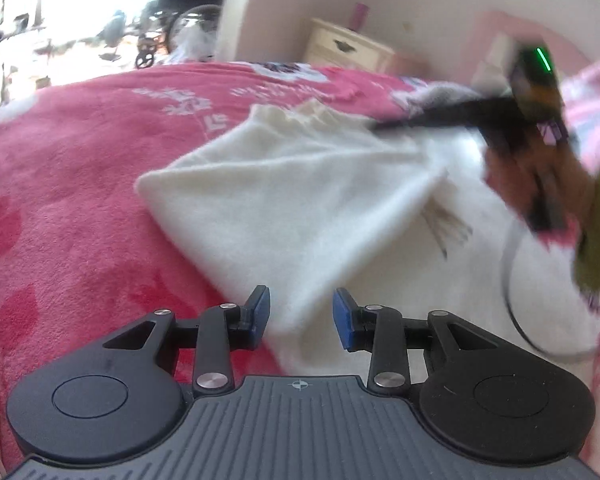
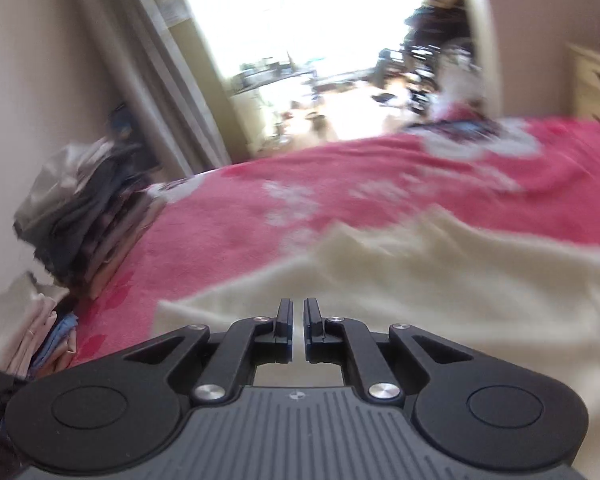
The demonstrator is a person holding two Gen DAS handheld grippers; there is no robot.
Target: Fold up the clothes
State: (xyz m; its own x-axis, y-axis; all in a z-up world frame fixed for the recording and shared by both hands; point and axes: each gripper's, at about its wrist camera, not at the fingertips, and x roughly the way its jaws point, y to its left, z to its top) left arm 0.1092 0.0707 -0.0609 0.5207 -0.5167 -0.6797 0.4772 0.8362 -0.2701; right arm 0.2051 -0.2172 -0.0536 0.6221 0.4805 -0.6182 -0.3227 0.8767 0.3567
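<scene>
Daylight from the blown-out bright window (image 2: 320, 32) floods both views; motion blur smears everything, and fisheye edges curve.

Nearly closed right tool (image 2: 298, 322) over cream garment (image 2: 440, 280)

I see a cream-white garment (image 1: 300, 208) on a pink bed cover (image 1: 68, 184) with white flower prints; my left claw (image 1: 301, 318) has blue pads (image 1: 342, 320), and black arms.

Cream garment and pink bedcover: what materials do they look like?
Cream garment: soft fleece or brushed knit, matte, going by its fuzzy nap, though motion blur leaves this uncertain. Pink bedcover: plush fleece-type blanket, matte, with visible pile and a white printed pattern.
</scene>
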